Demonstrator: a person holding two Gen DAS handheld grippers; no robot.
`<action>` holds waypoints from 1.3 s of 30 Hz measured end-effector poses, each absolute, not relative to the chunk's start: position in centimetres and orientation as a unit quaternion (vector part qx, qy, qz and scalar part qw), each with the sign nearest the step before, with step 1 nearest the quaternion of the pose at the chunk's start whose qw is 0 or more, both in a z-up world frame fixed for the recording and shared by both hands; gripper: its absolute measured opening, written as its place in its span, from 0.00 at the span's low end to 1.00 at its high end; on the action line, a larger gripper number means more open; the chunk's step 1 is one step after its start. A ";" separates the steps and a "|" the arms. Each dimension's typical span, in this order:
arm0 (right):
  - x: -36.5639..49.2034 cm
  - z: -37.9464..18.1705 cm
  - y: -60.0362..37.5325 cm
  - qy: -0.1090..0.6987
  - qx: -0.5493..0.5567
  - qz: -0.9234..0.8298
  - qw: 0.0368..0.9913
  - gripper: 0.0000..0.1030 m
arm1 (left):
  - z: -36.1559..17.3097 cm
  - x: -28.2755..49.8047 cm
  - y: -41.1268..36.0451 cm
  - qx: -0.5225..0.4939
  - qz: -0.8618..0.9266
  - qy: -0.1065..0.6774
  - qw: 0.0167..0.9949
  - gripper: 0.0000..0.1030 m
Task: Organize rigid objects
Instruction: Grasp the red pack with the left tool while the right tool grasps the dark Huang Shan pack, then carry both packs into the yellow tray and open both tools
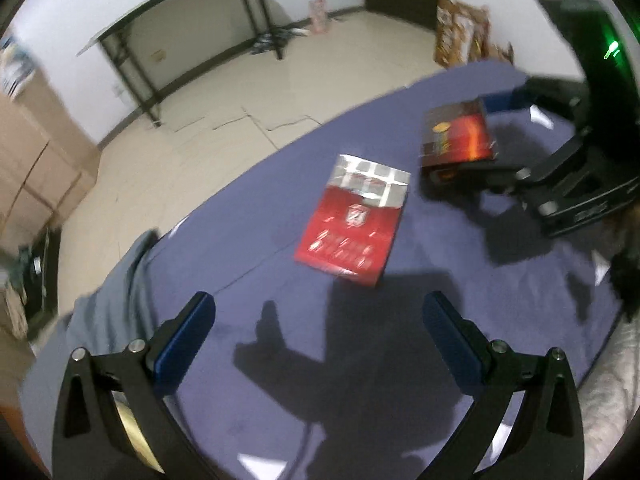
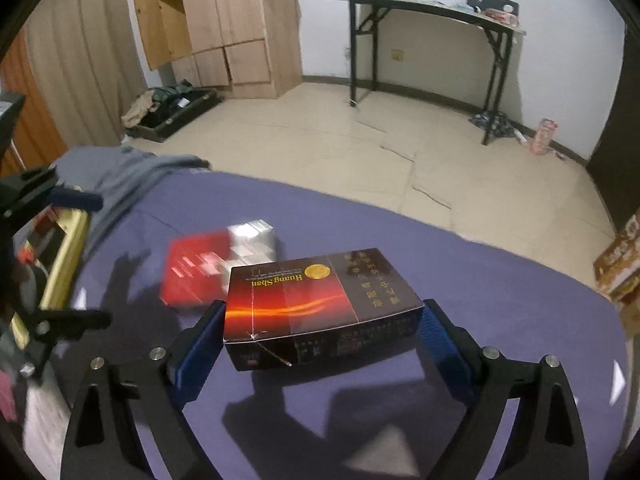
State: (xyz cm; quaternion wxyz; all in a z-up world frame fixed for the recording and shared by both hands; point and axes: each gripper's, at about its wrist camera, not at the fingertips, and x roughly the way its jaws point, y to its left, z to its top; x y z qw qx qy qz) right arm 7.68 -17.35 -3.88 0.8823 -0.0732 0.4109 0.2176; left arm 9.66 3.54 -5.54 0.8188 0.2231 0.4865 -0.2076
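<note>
A dark brown and orange Huang Shan box (image 2: 320, 304) sits between the fingers of my right gripper (image 2: 322, 332), which is shut on its two ends and holds it just above the purple cloth. The box also shows in the left wrist view (image 1: 458, 136), with the right gripper (image 1: 480, 172) under it. A flat red and silver box (image 1: 352, 224) lies on the cloth ahead of my left gripper (image 1: 320, 324), which is open and empty. The red box lies just behind the dark box in the right wrist view (image 2: 208, 268).
The purple cloth (image 1: 440, 360) covers the table. A grey cloth (image 2: 128, 176) hangs over its far left edge. A gold-edged box (image 2: 64, 268) lies at the left by the left gripper (image 2: 56, 260). Cardboard boxes (image 2: 620, 268) stand on the floor at the right.
</note>
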 end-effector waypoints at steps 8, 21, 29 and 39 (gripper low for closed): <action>6.2 -7.1 -22.8 0.439 -0.093 0.210 0.869 0.97 | -8.5 13.0 -1.2 0.276 -0.219 0.497 0.793 1.00; 5.9 -7.4 -22.2 0.416 -0.096 0.181 0.886 0.86 | -6.4 11.6 1.6 0.136 -0.237 0.507 0.817 0.56; 2.8 0.6 -16.9 0.359 -0.072 0.247 0.897 0.86 | 6.6 6.2 21.7 0.083 -0.108 0.478 0.868 0.56; -3.4 4.1 5.0 0.372 -0.113 0.411 0.824 0.86 | 3.6 -4.8 38.1 0.012 0.015 0.528 0.849 0.56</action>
